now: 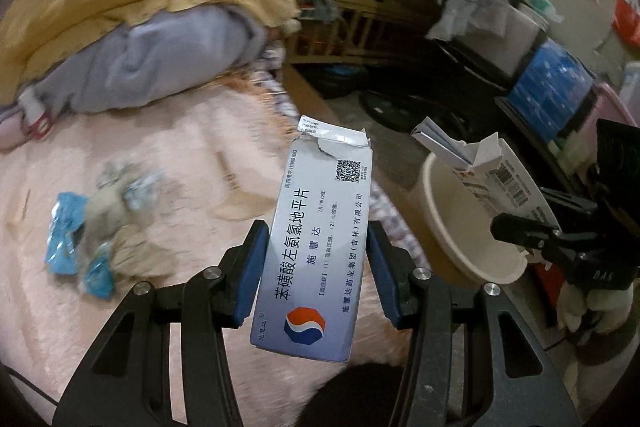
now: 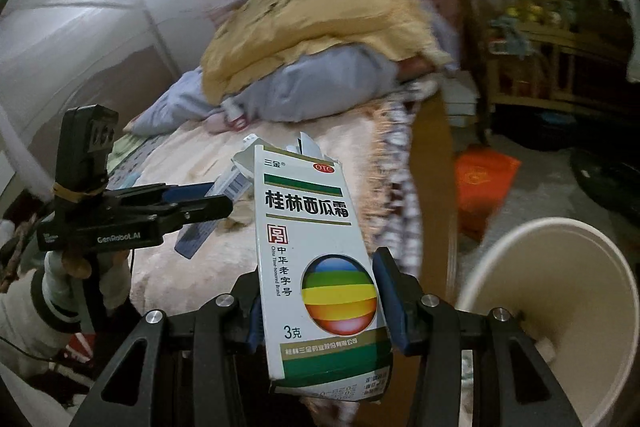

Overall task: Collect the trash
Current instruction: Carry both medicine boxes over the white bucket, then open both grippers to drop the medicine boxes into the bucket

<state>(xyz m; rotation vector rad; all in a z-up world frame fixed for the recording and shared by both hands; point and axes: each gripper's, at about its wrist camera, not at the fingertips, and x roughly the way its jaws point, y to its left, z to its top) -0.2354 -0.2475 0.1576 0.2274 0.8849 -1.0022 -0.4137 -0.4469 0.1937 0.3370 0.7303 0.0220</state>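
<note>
Left gripper: one pale blue medicine box is pinched between its blue pads.
Right gripper: one white-and-green medicine box is clamped, above the bed's edge.
Bin: one cream bucket, just beside.
Wrappers: about three blue, left on the pink blanket.

The pale blue torn-topped cardboard medicine box reads "苯磺酸左氨氯地平片" and "施慧达". The white green-striped cardboard box reads "桂林西瓜霜", "OTC", "3克". Left of it, the black gripper body reads "GenRobot.AI".

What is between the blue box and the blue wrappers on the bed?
Only bare pink blanket lies between the blue box and the blue wrappers, seen in the left wrist view.
</note>
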